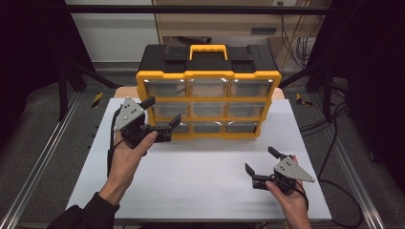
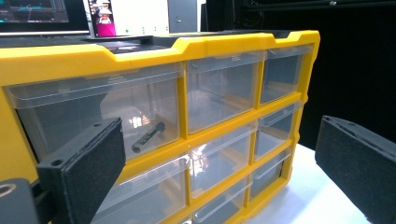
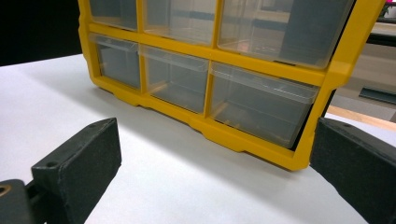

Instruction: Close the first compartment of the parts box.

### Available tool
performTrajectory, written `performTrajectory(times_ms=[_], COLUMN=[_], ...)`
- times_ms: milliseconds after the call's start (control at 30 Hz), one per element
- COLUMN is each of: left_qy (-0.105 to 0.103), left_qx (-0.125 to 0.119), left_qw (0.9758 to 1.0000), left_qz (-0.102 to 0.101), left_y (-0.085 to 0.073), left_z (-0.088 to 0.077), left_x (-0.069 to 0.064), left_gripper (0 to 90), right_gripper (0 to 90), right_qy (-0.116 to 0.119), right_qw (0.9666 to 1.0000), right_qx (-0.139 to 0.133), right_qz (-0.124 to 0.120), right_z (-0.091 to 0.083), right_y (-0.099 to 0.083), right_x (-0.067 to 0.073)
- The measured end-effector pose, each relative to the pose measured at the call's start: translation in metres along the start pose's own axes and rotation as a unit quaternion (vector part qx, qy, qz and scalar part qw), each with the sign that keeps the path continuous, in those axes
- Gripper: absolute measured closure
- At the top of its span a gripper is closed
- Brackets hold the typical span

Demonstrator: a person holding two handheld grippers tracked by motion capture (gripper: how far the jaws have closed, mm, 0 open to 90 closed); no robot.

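Observation:
A yellow and black organizer point(image 1: 208, 75) with three rows of clear drawers stands at the back middle of the white table point(image 1: 200, 167). My left gripper point(image 1: 162, 111) is held open just in front of its left-hand drawers, and nothing is between its pads point(image 2: 84, 172). In the left gripper view the top left drawer point(image 2: 102, 116) holds a dark bolt point(image 2: 148, 137). My right gripper point(image 1: 261, 161) hovers open over the table's front right, well short of the organizer point(image 3: 219, 70), with only bare table between its pads point(image 3: 77, 172).
A yellow carry handle point(image 1: 208, 49) sits on the organizer's black lid. Metal rails point(image 1: 43, 157) run along both sides of the table, and cables point(image 1: 329, 129) lie on the floor at the right. Bare table stretches in front of the organizer.

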State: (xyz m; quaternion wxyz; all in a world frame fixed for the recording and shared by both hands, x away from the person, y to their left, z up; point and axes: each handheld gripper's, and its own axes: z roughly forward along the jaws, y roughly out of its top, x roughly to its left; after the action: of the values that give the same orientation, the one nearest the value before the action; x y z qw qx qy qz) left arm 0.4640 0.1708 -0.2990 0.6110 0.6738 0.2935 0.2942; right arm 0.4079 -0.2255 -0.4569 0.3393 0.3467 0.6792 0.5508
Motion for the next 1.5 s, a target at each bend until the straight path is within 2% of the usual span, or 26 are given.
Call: performTrajectory(times_ms=[500,800,867,1133,1200,1500], left_qy=[0.001,0.009,0.015,0.022,0.025,0.033], left_qx=[-0.001,-0.002,-0.003,-0.001,-0.003,0.0], left_qw=[1.0,0.9999,0.9996,0.9997,0.9995,0.9993], left_qz=[0.009,0.012,0.022,0.014,0.02,0.016], left_y=[0.001,0.0,-0.001,-0.005,-0.004,-0.01], left_z=[-0.011,-0.019,-0.021,-0.026,-0.028,-0.037], left_x=[0.002,0.006,0.008,0.014,0.015,0.021], left_gripper=[1.7,1.7,1.7,1.7,1.7,1.8], right_gripper=[2.3,2.3,2.3,2.2,2.2,2.3], right_qy=[-0.001,-0.001,-0.001,-0.002,-0.002,-0.004], right_qw=[1.0,1.0,1.0,1.0,1.0,1.0], right_qx=[-0.001,0.001,0.001,0.001,0.001,0.004], right_qz=[0.0,0.0,0.0,0.0,0.0,0.0], right_z=[0.0,0.0,0.0,0.0,0.0,0.001], right_y=[0.0,0.0,0.0,0.0,-0.001,-0.001], right_x=[0.0,0.0,0.0,-0.001,-0.001,-0.001])
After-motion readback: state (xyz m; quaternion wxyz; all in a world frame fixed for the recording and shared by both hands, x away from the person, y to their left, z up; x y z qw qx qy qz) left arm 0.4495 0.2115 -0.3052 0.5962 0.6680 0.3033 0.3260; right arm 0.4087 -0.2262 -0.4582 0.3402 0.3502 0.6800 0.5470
